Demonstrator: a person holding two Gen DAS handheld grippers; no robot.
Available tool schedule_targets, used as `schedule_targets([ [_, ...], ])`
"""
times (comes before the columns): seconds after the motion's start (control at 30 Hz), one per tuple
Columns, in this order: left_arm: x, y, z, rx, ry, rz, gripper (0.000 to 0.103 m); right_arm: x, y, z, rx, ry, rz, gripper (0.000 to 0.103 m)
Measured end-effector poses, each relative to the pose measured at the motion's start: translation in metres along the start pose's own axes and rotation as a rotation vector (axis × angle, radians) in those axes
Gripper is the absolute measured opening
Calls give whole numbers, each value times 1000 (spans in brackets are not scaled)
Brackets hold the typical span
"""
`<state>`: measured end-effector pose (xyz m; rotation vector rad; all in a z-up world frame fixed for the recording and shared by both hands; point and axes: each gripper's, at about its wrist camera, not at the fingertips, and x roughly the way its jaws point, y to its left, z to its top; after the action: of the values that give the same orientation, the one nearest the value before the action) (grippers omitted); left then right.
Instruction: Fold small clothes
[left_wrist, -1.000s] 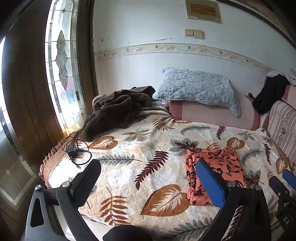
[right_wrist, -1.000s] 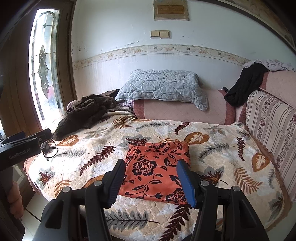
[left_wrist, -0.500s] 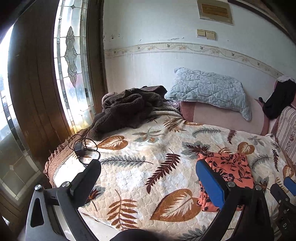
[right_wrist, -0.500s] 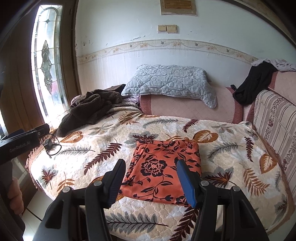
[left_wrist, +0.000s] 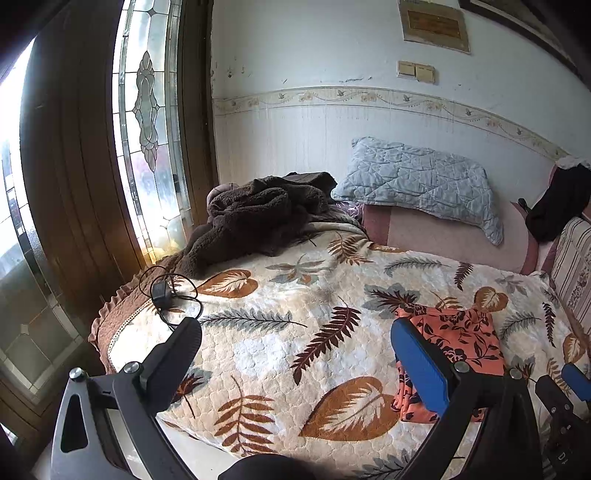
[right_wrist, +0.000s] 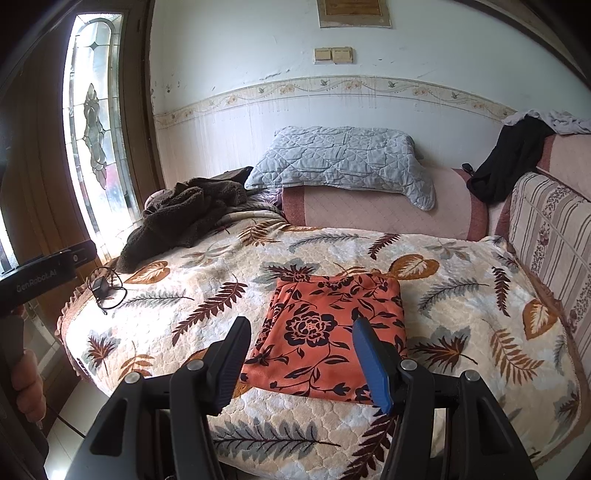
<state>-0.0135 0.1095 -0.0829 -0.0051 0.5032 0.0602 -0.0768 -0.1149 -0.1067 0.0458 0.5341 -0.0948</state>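
Lying folded, 1 orange floral garment, 1 pillow, 2 tongs apart, empty.

"GenRobot.AI" stands on the left gripper's black body.

The folded cloth is laid flat on the bed, nearer its front edge. Behind it, at the wall, a pillow is propped; a blanket heap is piled to the pillow's left w/ a charger & cable in front of the heap, at the bed's left edge.
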Motion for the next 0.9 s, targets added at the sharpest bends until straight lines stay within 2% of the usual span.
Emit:
schedule_targets([
  [0.5, -11, -21, 13, 29, -38, -30, 102, -3, -15, 14, 60, -19, -10, 61],
  [0.9, -39, -19, 11, 36, -80, -73, 102, -32, -10, 13, 54, -56, -41, 61],
])
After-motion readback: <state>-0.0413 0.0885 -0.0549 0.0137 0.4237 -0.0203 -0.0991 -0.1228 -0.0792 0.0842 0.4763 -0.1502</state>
